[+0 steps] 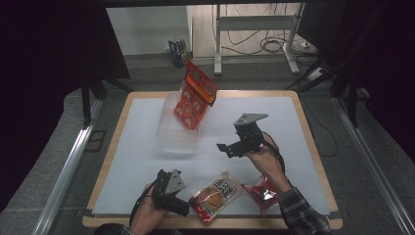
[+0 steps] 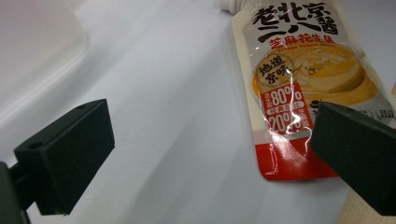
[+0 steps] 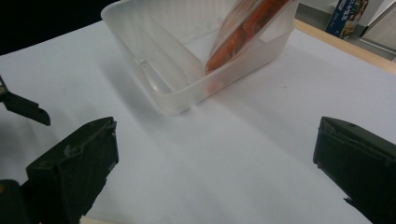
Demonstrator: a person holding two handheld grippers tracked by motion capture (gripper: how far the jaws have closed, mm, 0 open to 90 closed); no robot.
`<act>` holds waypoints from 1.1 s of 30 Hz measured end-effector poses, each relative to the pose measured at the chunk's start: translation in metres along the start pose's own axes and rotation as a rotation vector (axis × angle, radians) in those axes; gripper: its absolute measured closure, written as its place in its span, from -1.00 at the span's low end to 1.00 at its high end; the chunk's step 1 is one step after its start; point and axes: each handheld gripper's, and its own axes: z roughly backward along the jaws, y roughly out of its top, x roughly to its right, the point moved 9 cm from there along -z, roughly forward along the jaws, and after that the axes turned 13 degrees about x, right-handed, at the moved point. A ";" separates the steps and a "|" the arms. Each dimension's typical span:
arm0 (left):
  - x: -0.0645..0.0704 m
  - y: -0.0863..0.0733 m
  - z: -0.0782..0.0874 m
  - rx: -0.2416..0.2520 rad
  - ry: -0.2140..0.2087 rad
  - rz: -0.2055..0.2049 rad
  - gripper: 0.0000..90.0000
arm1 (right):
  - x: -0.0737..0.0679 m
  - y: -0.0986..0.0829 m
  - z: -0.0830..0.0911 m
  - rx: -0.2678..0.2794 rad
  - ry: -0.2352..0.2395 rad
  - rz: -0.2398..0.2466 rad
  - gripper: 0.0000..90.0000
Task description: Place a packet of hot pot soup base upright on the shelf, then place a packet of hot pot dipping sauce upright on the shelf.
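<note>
A clear plastic bin (image 1: 176,132) (image 3: 187,60) stands on the white table top, with an orange snack bag (image 1: 195,95) (image 3: 243,28) leaning upright in its far end. A sesame sauce pouch (image 1: 216,195) (image 2: 299,84) lies flat near the front edge. A red packet (image 1: 263,190) lies to its right, partly under the right hand. My left gripper (image 1: 182,201) (image 2: 210,154) is open, low by the pouch's bottom corner. My right gripper (image 1: 230,147) (image 3: 215,172) is open above bare table, right of the bin, with nothing between its jaws.
The white sheet covers a wooden table (image 1: 313,147) whose edges show all round. A metal stand (image 1: 254,29) with cables and a small blue box (image 1: 178,51) sit on the floor beyond the far edge. Dark curtains flank both sides.
</note>
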 end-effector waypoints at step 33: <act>0.002 0.000 0.000 0.005 -0.004 0.005 -1.00 | -0.018 -0.061 0.046 -0.078 -0.009 -0.061 -0.84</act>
